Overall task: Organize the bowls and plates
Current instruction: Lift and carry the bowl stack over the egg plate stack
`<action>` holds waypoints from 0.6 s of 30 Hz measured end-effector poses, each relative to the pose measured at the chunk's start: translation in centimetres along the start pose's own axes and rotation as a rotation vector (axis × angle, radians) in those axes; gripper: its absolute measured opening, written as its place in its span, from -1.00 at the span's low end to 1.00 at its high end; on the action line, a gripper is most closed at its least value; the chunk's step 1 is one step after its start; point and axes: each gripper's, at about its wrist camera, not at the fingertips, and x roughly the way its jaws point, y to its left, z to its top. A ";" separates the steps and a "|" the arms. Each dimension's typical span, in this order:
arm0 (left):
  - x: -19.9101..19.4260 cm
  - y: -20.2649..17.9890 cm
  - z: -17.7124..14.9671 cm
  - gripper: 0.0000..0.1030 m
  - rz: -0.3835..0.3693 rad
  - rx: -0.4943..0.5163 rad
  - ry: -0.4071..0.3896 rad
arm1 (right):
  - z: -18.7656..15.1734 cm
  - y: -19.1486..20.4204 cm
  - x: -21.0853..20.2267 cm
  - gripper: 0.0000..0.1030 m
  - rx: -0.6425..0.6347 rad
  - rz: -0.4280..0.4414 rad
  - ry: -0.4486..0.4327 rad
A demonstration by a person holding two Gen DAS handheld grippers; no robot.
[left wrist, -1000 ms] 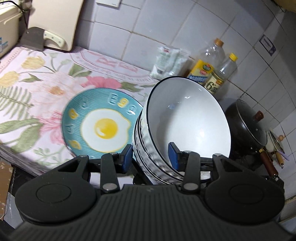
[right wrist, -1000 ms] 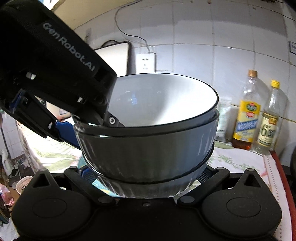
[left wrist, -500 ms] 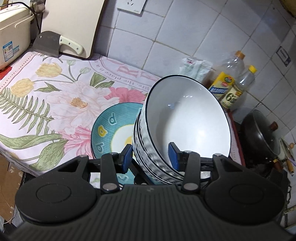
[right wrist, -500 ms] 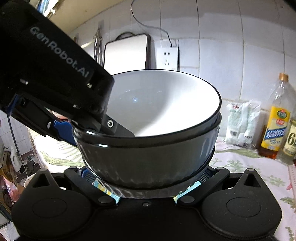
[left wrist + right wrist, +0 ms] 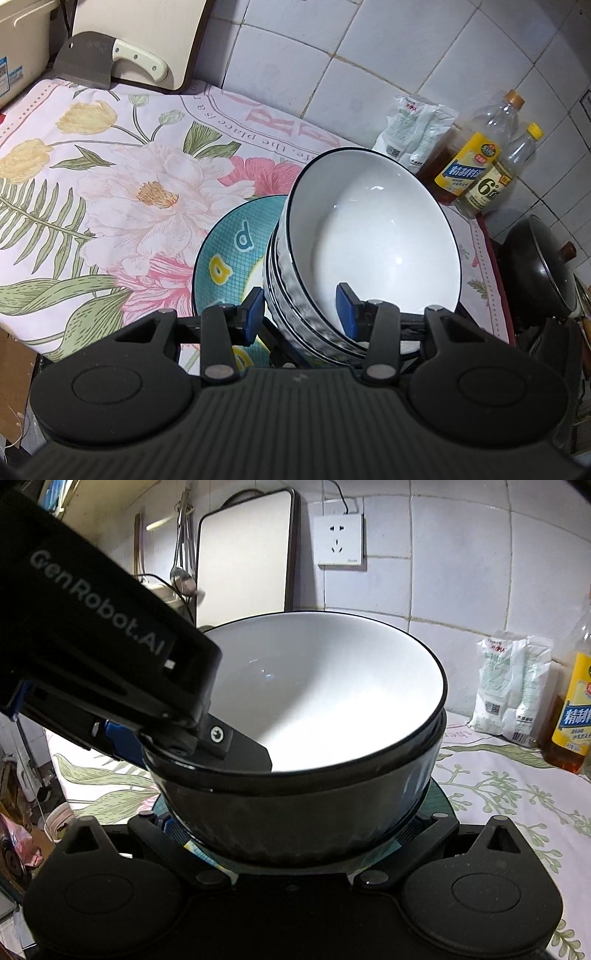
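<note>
A stack of white bowls (image 5: 369, 229) with dark rims hangs tilted over the floral cloth. My left gripper (image 5: 299, 310) is shut on its near rim, one blue pad outside and one inside the top bowl. In the right wrist view the same bowl stack (image 5: 325, 701) fills the middle. My right gripper (image 5: 291, 827) clasps the lowest bowl from both sides, its fingertips partly hidden. The left gripper (image 5: 177, 746) bites the rim at the left. A teal plate (image 5: 229, 258) with a fried-egg picture lies on the cloth right under the stack. Only the plate's edge (image 5: 432, 805) shows there.
A cleaver (image 5: 107, 62) leans on a cutting board (image 5: 147, 29) at the back left. White packets (image 5: 413, 129) and two oil bottles (image 5: 469, 162) stand by the tiled wall. A lidded black wok (image 5: 539, 269) sits off the cloth's right edge. A wall socket (image 5: 340, 539) is above.
Both grippers have carried the bowl stack sideways and lower, over the teal plate. The plate's egg picture, in full view before, is now mostly hidden behind the stack.
</note>
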 end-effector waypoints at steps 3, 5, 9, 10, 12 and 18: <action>0.4 0.3 0.3 -0.22 -0.006 -0.004 0.006 | 0.2 0.1 0.4 1.00 -0.006 -0.002 0.010; 0.6 0.2 0.4 -0.22 -0.003 -0.001 0.010 | 0.2 0.1 0.6 1.00 -0.003 -0.002 0.017; 0.9 0.2 0.5 -0.22 -0.001 -0.003 0.019 | 0.8 0.0 1.0 1.00 0.000 0.003 0.052; 0.9 0.2 0.6 -0.22 -0.002 -0.005 0.020 | 0.9 0.0 1.0 1.00 -0.002 0.001 0.054; 0.9 0.2 0.7 -0.22 0.003 -0.007 0.026 | 1.0 0.0 1.0 1.00 -0.003 0.004 0.057; 1.3 -0.1 0.7 -0.21 0.027 0.001 0.041 | 0.7 -0.1 1.5 1.00 0.007 0.021 0.088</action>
